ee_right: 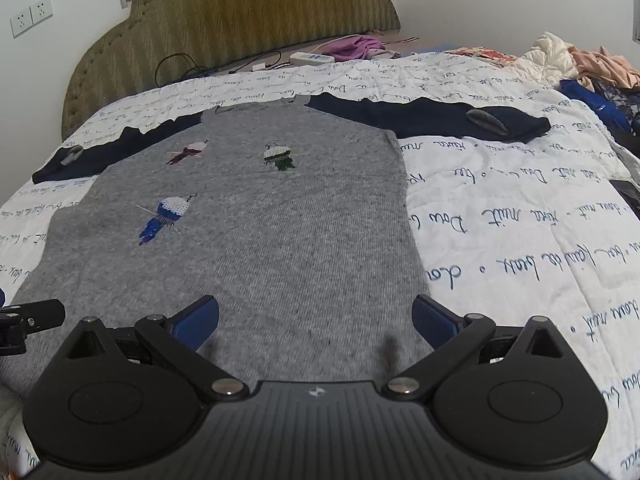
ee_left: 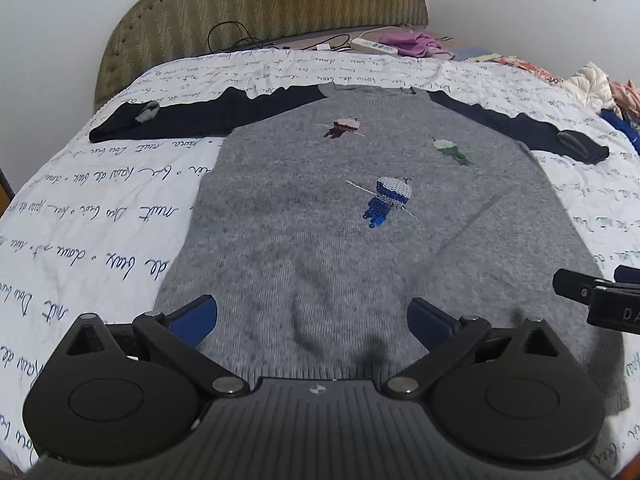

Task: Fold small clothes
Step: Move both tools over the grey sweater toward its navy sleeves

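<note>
Left gripper (ee_left: 312, 320), black with blue-padded fingers (ee_left: 196, 320), stands spread wide above the lower part of a grey knitted child's sweater with dark navy sleeves (ee_left: 320, 240); nothing between the pads, and whether they touch the knit cannot be told. Right gripper (ee_right: 316, 320), same build, is likewise spread wide over the sweater's lower right part, its right finger (ee_right: 434, 320) near the garment's side edge; no fabric pinched. Each gripper's black tip shows at the edge of the other's view.

The sweater lies flat, front up, hem toward the grippers, neck away. Three small embroidered figures sit on the chest: a blue one (ee_left: 388, 200) nearest, a green one (ee_left: 454, 152) and a dark red one (ee_left: 344, 128) beyond. Both sleeves stretch outward near the neck line, cuffs (ee_right: 488, 120) showing grey lining.

Under it, a white quilted bedspread with dark handwritten script (ee_right: 500, 220) covers the bed. Farther off: a white power strip (ee_right: 312, 58) with black cables, a purple cloth (ee_right: 356, 48), an olive-gold padded headboard (ee_left: 264, 8), white walls with sockets (ee_right: 32, 18). A heap of mixed clothes (ee_right: 592, 68) lies at the far right.

The hem is hidden behind the gripper bodies. Near fabric is blurred.
</note>
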